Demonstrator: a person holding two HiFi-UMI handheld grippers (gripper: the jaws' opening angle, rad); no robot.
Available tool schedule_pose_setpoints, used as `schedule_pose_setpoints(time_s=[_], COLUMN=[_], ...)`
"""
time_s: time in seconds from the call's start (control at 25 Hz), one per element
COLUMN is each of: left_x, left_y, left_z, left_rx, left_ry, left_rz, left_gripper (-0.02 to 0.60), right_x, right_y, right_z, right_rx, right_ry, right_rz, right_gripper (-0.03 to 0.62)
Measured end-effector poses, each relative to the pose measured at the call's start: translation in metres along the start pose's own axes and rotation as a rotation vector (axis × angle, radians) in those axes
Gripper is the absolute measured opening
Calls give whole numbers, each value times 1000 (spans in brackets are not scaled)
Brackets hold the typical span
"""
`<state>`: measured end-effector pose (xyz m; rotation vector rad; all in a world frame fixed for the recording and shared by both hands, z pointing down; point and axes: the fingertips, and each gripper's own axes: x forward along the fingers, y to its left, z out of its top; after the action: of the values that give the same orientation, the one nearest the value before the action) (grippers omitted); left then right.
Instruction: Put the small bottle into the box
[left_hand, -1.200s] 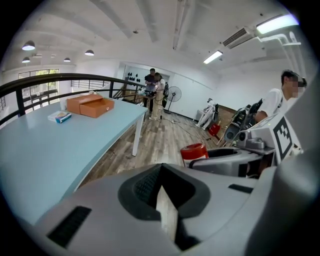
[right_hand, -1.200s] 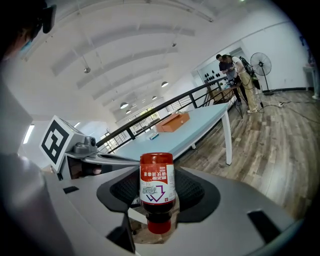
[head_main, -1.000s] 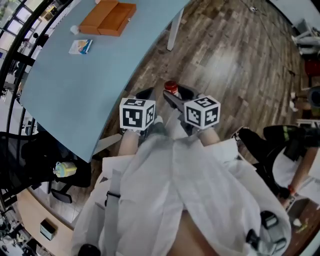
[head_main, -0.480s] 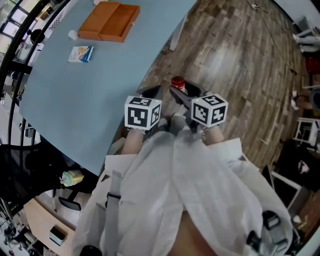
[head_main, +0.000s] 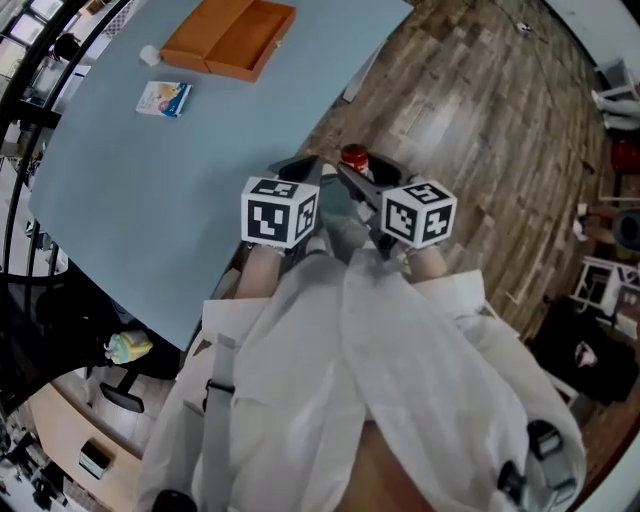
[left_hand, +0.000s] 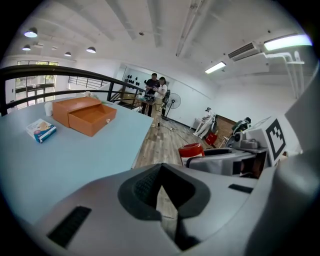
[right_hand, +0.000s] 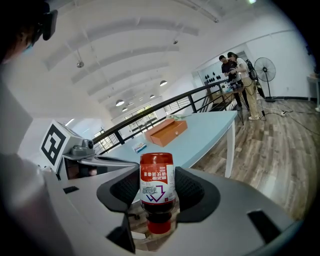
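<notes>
Right gripper is clamped on the small bottle, pads squeezing the label band. The cap end points down in that gripper's view, which I'd call a plain carry grip. It's held off the table's near edge, over the wood floor. Left gripper has its jaws pressed together on nothing, just riding alongside. The orange box sits at the table's far corner with a small carton beside it, so it's well apart from the bottle. The label is red and white with an arrow shape, but the print is too blurry for me to read.
</notes>
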<state>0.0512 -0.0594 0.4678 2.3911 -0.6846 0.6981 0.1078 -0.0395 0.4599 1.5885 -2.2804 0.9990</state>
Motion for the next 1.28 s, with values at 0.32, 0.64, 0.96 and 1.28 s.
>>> schedule_pose_setpoints(time_s=[0.32, 0.64, 0.96, 1.28], left_x=[35, 79, 110, 107], left_y=[30, 67, 87, 111], left_z=[38, 98, 137, 138], left_rx=[-34, -123, -185, -286], left_ry=[-19, -82, -100, -128], left_rz=[73, 146, 236, 337], left_gripper=[3, 3, 3, 3], right_x=[49, 96, 123, 145], right_y=[-29, -74, -108, -115], right_z=[43, 105, 138, 141], right_rx=[-37, -109, -119, -109], right_ry=[28, 69, 123, 183], right_rz=[105, 187, 284, 358], right_gripper=[207, 207, 207, 207])
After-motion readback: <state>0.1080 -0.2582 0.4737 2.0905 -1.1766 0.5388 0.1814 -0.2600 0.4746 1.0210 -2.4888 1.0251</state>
